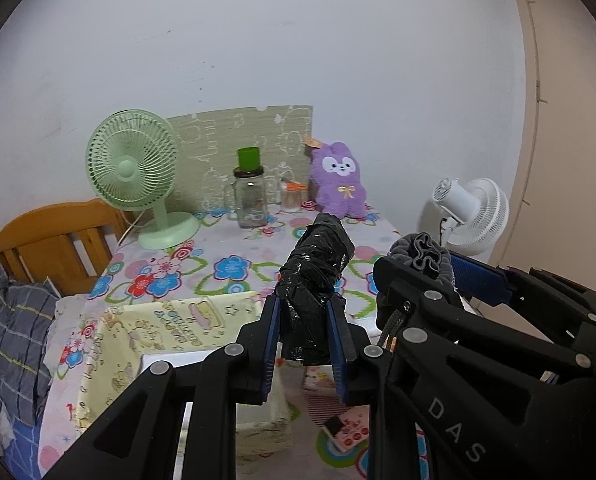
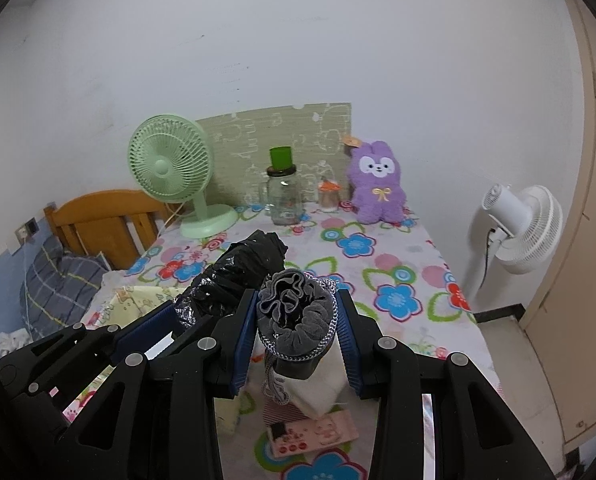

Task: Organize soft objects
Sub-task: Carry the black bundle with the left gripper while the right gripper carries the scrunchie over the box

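Observation:
My left gripper [image 1: 302, 304] is shut on a black plastic-wrapped bundle [image 1: 317, 264], held above the flowered table [image 1: 234, 268]; the bundle also shows in the right wrist view [image 2: 238, 276]. My right gripper [image 2: 296, 300] is shut on a grey drawstring pouch [image 2: 296, 312] with a braided cord, held just right of the bundle; the pouch shows in the left wrist view [image 1: 421, 256]. A yellow fabric bin [image 1: 166, 332] sits below and left of my left gripper. A purple bunny plush [image 1: 339, 180] stands at the table's back.
A green desk fan [image 1: 134, 176], a glass jar with a green cup on it [image 1: 252, 196] and a small container [image 1: 292, 196] stand at the back. A white folded cloth [image 2: 321, 388] and a pink card [image 2: 313, 432] lie below my right gripper. A white floor fan [image 2: 525, 228] stands right; a wooden chair [image 1: 54, 240] left.

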